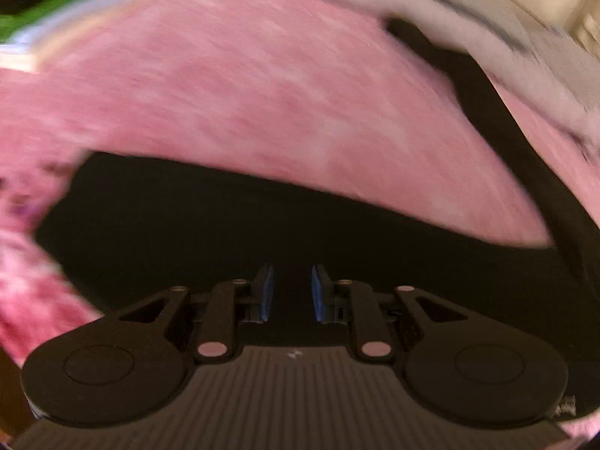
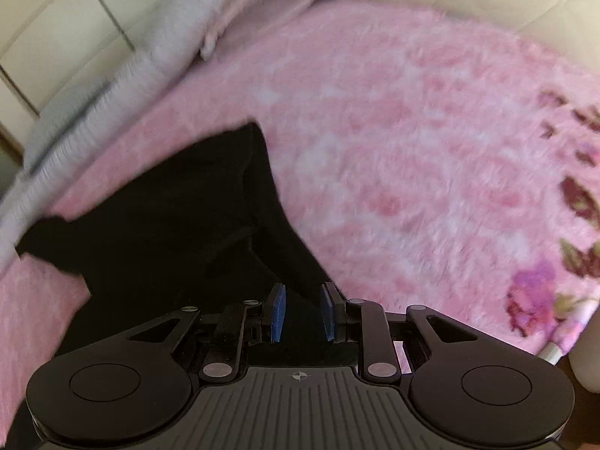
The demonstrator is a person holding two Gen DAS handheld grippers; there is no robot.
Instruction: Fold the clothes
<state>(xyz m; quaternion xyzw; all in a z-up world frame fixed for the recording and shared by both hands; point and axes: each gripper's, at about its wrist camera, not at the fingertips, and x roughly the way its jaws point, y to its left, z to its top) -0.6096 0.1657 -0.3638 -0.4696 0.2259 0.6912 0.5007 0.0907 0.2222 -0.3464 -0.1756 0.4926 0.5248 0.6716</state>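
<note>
A black garment lies on a fluffy pink blanket. In the left wrist view it fills the space in front of my left gripper, whose blue pads stand apart with black cloth between them; the grip is unclear. A black strip of it runs to the upper right. In the right wrist view the garment spreads to the left and a fold runs between the blue pads of my right gripper. Both views are blurred.
A grey-white blanket lies along the bed's left side against cream panels. A floral print marks the pink blanket at the right. Something green shows at the upper left of the left wrist view.
</note>
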